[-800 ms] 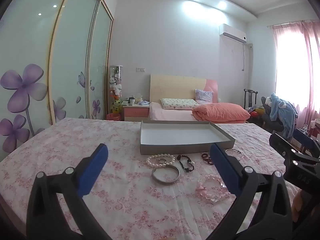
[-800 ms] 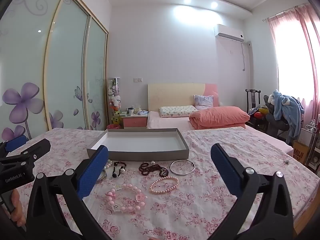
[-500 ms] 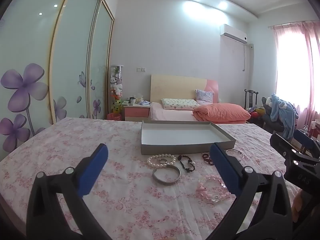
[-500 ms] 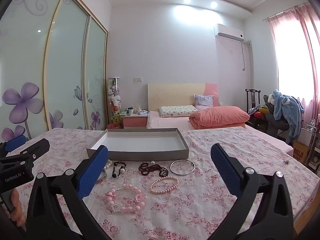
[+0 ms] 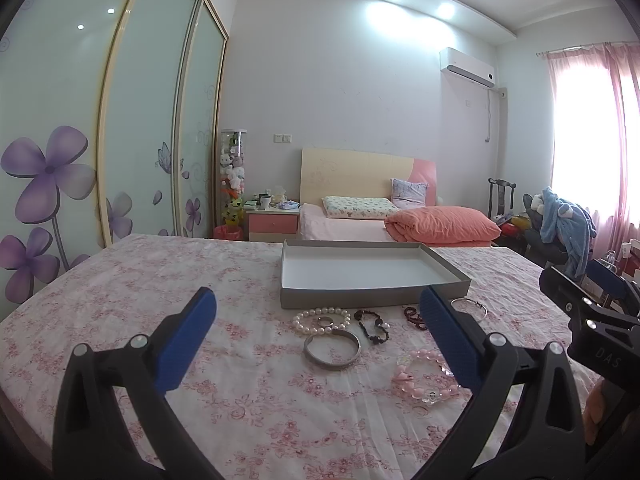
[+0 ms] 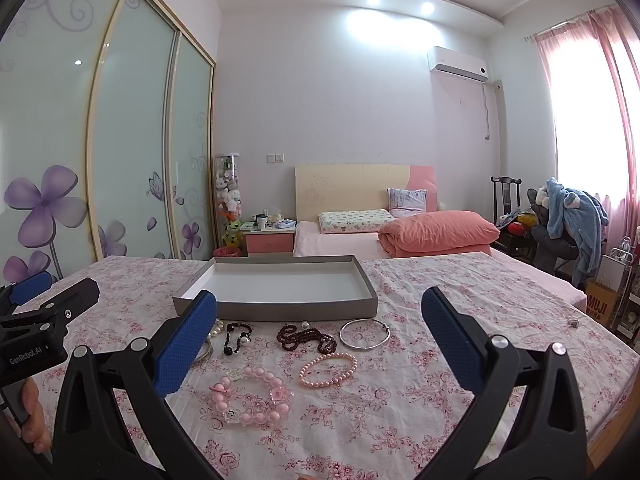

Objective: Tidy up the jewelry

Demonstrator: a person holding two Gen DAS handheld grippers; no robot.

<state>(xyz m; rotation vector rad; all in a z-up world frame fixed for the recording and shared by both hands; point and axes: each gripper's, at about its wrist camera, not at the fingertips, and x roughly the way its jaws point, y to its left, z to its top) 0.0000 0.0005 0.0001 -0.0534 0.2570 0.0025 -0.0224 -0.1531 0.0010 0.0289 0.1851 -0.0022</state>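
Both hand-held grippers hover released over a surface [image 6: 460,304] covered with a pink floral cloth: the left hand-held gripper [image 5: 318,326] and the right hand-held gripper [image 6: 320,320] each have their blue pads spread wide with nothing between them. A shallow grey tray [image 6: 280,310] with a white inside sits toward the far middle of the surface. The jewelry lies just near of it: a white pearl bracelet [image 5: 320,320] at the left with a grey bangle [image 5: 332,350] near of it, a black bead strand [image 6: 236,336], dark red beads [image 6: 306,338], a thin silver bangle [image 6: 365,334] at the right, then a pink pearl bracelet [image 6: 328,370] and a chunky pink bead bracelet [image 6: 252,400] nearest.
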